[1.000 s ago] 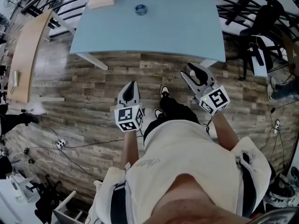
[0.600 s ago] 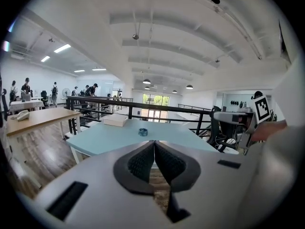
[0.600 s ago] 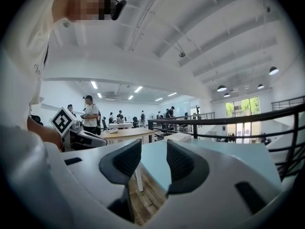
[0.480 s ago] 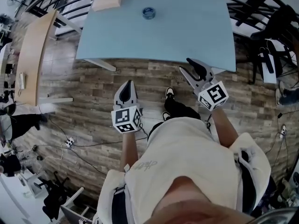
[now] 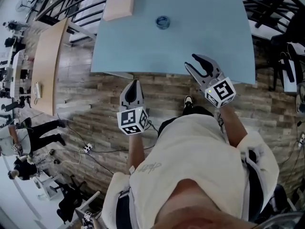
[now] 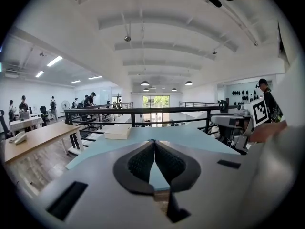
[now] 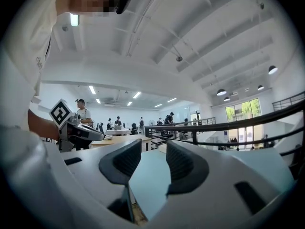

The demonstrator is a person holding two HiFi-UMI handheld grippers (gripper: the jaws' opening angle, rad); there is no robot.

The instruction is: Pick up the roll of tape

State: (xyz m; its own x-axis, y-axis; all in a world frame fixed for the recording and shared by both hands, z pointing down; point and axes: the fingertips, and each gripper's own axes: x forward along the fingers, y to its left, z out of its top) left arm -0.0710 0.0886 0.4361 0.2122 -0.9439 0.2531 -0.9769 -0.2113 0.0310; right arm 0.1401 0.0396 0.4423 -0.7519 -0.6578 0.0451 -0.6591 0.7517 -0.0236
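The roll of tape is a small blue-grey ring lying flat near the far middle of the light blue table. My left gripper hangs over the wood floor just short of the table's near edge, its jaws shut with nothing between them. Over the near edge at the right, my right gripper is open and empty. In the left gripper view the shut left gripper points across the table top. The right gripper view shows the open right gripper over the table. I cannot make out the tape in either gripper view.
A pale wooden box sits on the table's far left corner. A long wooden desk stands to the left, with people beyond it. Black railing runs behind the table, dark chairs stand at the right, and cables lie on the floor.
The table and tape have slid nearer and to the right in the head view. Both grippers now reach the table's near edge; the left stays shut, the right open.
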